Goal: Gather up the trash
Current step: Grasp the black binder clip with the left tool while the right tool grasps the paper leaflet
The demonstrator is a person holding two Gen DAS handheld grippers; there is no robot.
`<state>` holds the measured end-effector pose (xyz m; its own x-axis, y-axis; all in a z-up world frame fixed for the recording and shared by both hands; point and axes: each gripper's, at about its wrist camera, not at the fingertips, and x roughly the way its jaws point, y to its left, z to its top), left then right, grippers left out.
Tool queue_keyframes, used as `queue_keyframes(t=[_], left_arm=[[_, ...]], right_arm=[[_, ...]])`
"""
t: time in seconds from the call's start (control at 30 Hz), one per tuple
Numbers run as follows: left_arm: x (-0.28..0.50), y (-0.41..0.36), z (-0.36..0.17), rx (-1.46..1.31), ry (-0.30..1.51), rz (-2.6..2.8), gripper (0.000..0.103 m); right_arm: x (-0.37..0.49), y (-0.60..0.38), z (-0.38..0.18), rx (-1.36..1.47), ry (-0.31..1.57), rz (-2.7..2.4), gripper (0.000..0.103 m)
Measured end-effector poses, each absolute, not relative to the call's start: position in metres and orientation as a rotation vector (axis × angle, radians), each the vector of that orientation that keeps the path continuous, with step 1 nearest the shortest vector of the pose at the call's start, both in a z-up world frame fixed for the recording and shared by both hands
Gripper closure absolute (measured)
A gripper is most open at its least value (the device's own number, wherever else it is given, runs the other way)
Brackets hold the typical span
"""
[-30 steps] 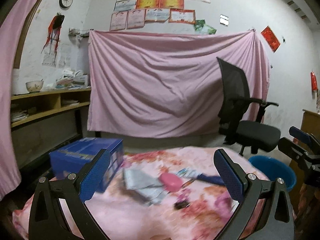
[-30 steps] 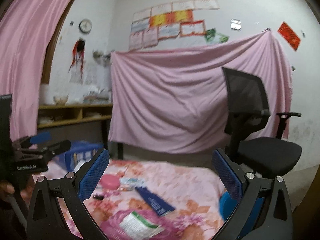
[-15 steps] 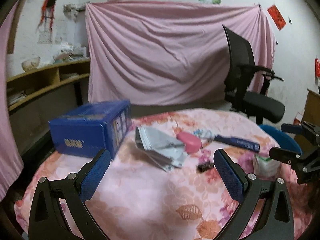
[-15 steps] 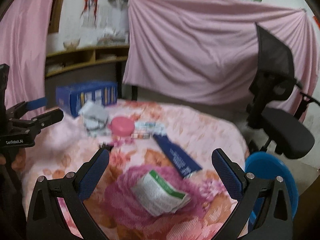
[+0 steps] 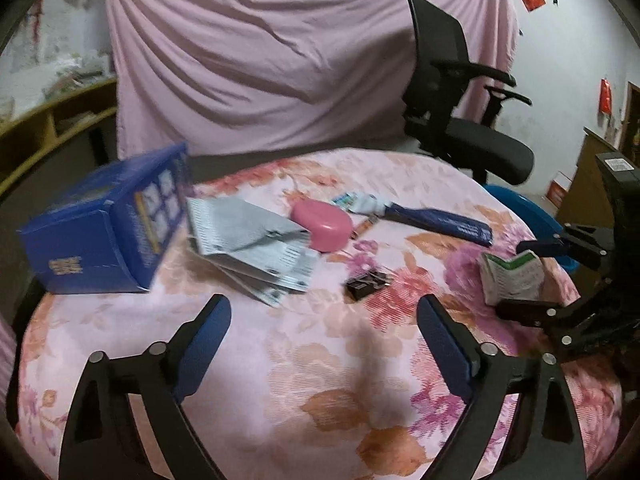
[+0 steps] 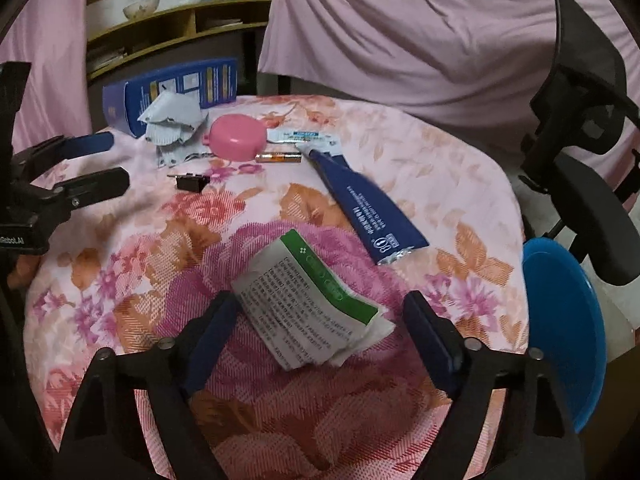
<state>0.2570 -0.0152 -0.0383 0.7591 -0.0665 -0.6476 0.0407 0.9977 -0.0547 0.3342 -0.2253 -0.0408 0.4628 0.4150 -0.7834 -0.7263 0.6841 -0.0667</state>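
Right wrist view. My right gripper (image 6: 316, 320) is spread wide, its fingers flanking a crumpled green-and-white wrapper (image 6: 310, 308) on the floral tablecloth (image 6: 440, 160). Beyond lie a blue tube (image 6: 366, 204), a battery (image 6: 278, 157), a pink case (image 6: 239, 137) and a black clip (image 6: 192, 181). My left gripper (image 6: 96, 164) hovers at left; a blue bin (image 6: 560, 320) sits at right.

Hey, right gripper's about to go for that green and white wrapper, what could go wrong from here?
1. The wrapper lies flat and crumpled on the soft floral cloth; the open right gripper may pinch cloth along with it, or slide over it.
2. The blue bin sits beside and below the table edge; a loose hold might drop the wrapper short.
3. The left gripper hovers open nearby; the two could bump.
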Motion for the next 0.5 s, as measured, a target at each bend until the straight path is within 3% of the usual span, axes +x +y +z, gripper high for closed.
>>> queue_keyframes(t=[0.2,0.27,0.5], left_arm=[[0.281,-0.022,-0.041,-0.072,0.788,-0.125,0.029],[0.287,-0.027,-0.042,-0.070,0.812,-0.130,0.040],[0.308,-0.037,-0.048,-0.056,0.883,-0.122,0.057]], right_arm=[[0.339,-0.228,-0.042,-0.395,0.853,0.756,0.031],[0.341,-0.228,-0.042,-0.391,0.856,0.758,0.032],[0.342,-0.227,-0.042,-0.384,0.861,0.757,0.035]])
